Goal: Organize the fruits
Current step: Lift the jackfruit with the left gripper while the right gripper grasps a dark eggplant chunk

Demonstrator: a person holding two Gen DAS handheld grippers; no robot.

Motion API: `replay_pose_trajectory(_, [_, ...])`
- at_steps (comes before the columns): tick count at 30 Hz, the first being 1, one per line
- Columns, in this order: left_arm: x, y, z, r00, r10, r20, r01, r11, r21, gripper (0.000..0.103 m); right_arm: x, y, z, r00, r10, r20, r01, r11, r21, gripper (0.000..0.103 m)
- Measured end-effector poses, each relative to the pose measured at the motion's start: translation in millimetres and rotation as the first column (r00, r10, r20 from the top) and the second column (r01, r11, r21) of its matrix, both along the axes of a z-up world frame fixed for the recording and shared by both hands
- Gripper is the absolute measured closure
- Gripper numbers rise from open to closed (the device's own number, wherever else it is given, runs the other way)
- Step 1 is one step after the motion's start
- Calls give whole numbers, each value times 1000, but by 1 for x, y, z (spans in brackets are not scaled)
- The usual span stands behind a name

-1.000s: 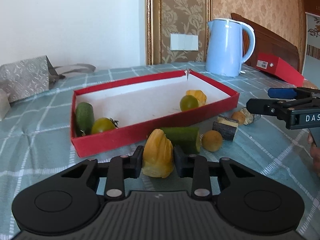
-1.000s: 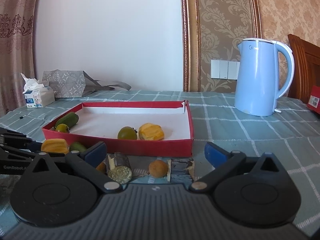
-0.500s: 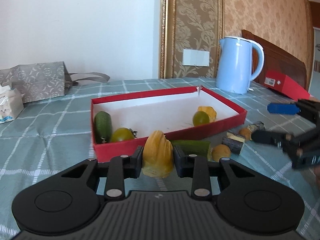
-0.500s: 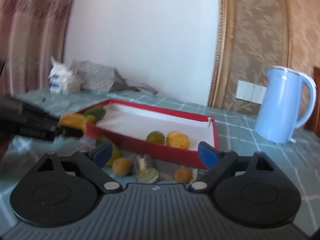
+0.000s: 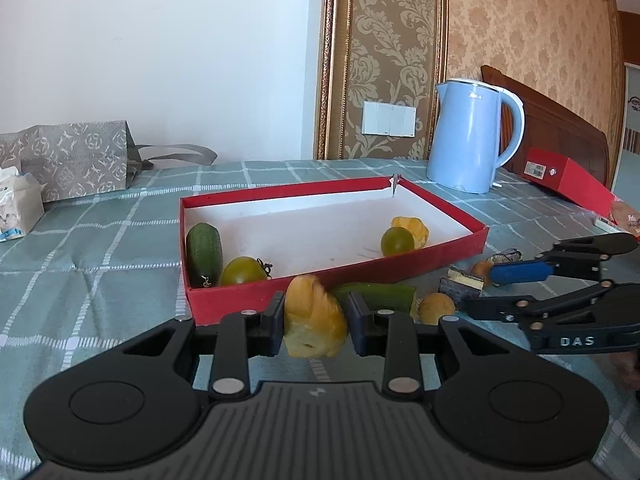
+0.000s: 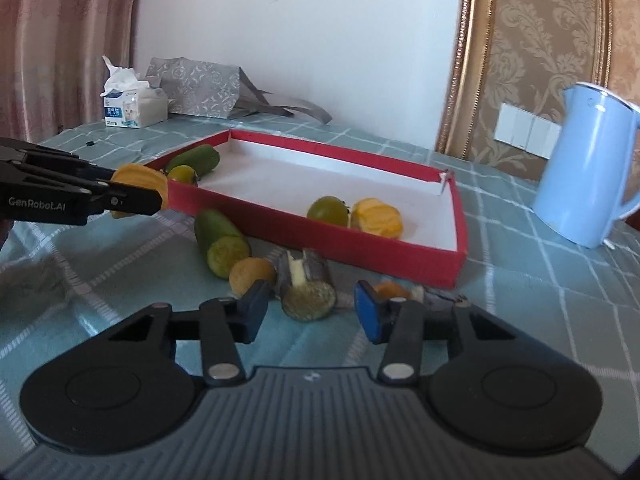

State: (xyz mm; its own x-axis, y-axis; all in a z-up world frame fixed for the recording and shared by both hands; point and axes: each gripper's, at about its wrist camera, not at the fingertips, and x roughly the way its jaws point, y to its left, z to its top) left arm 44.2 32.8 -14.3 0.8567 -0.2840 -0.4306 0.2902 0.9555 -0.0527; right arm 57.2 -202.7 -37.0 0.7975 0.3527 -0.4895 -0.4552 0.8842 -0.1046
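Left wrist view: cucumber piece point(image 5: 376, 297) half-hidden behind gripped yellow fruit point(image 5: 313, 317).

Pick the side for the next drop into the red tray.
Left. The left hand-held gripper is shut on a yellow fruit piece beside the red tray. The right hand-held gripper is open, empty, around a cut stalk piece.

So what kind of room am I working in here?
Most likely a home dining room: a table under a checked tablecloth, a blue electric kettle, patterned wallpaper with a light switch, and a wooden chair behind.
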Motion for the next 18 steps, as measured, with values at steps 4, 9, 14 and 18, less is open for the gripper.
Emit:
replay_pose_trajectory(4, [0, 0, 0, 1000, -4, -1, 4, 1000, 2, 75, 12, 5, -3, 1000, -6, -7, 6, 1000, -21, 59])
replay_pose_trajectory(9, [1, -3, -2, 1000, -17, -12, 17, 1000, 13, 77, 25, 10, -7, 999, 0, -52, -2, 1000, -31, 73])
replay_pose_trajectory(14, [8, -8, -10, 994, -47, -96, 50, 999, 21, 77, 23, 8, -7, 999, -4, -41, 3, 1000, -26, 73])
replay_pose_trajectory(18, [2, -5, -8, 995, -48, -88, 49, 999, 11, 77, 24, 2, -5, 999, -20, -45, 20, 1000, 8, 73])
